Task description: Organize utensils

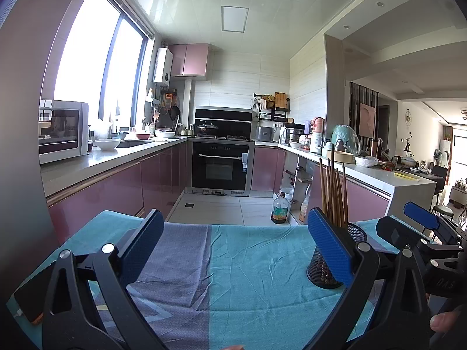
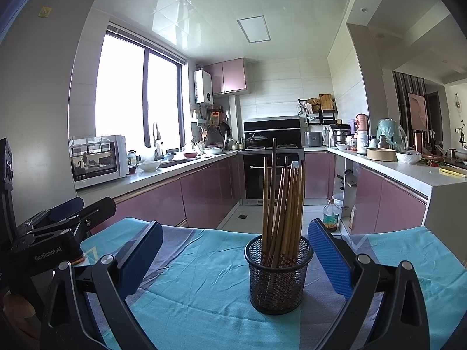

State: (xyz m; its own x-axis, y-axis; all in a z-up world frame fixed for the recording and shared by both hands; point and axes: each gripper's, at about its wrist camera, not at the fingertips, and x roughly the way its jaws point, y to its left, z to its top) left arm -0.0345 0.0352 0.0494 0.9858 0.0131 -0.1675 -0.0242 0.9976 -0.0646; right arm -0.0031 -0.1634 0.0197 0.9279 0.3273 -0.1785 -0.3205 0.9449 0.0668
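A black mesh cup (image 2: 277, 277) stands upright on the blue and grey cloth (image 2: 198, 285), holding several brown wooden chopsticks (image 2: 281, 204) that lean a little right. My right gripper (image 2: 233, 256) is open and empty, its blue pads on either side of the cup without touching it. My left gripper (image 1: 233, 245) is open and empty over bare cloth (image 1: 233, 262). In the left wrist view the cup (image 1: 324, 268) and chopsticks (image 1: 334, 192) sit partly behind my right finger's pad (image 1: 329, 245). The right gripper shows at the right edge of that view (image 1: 420, 227).
The cloth-covered table ends just beyond the cup. Past it is a kitchen floor with an oil bottle (image 1: 280, 207), pink cabinets, an oven (image 1: 220, 166) and a microwave (image 1: 62, 131) on the left counter. The left gripper's body (image 2: 49, 239) sits at the left edge.
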